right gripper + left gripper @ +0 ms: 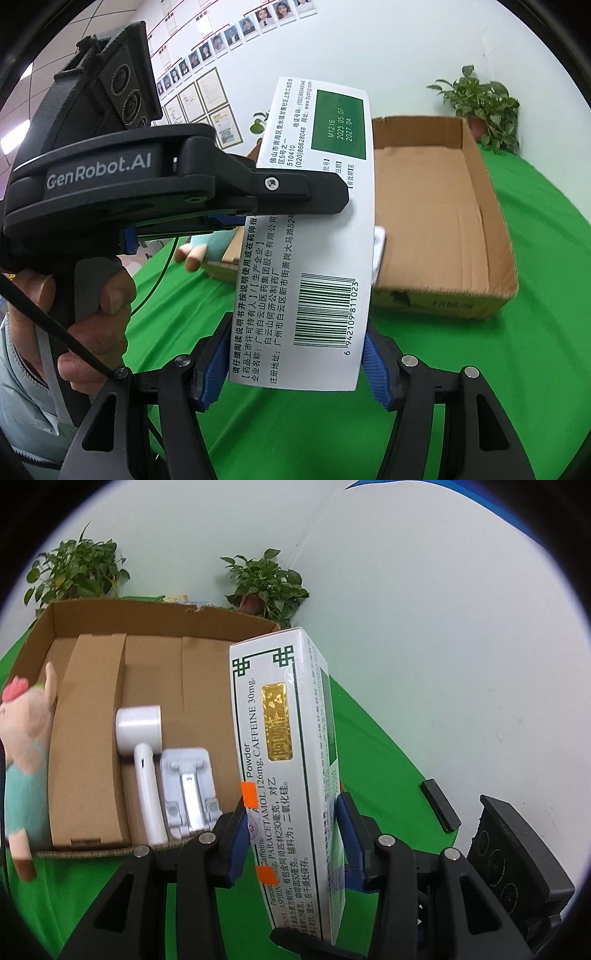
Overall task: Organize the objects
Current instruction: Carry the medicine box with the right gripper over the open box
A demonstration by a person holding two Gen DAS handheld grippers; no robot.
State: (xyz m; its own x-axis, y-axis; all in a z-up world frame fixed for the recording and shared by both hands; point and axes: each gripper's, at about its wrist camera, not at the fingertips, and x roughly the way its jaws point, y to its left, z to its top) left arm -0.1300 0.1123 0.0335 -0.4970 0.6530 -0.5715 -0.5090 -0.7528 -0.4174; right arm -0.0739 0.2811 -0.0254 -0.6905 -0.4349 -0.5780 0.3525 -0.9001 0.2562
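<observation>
Both claws, left claw (291, 834) and right claw (291, 363), clamp one medicine box (284, 775) above the green tabletop (388, 760), cardboard box (155, 686) at 10 o'clock; uneven pulling could twist it loose, dropping it outside.

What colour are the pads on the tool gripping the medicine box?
Blue pads, clearest in the right wrist view, against the white medicine box.

Green table (373, 746) bears cardboard box (155, 672), black block (441, 806)
</observation>
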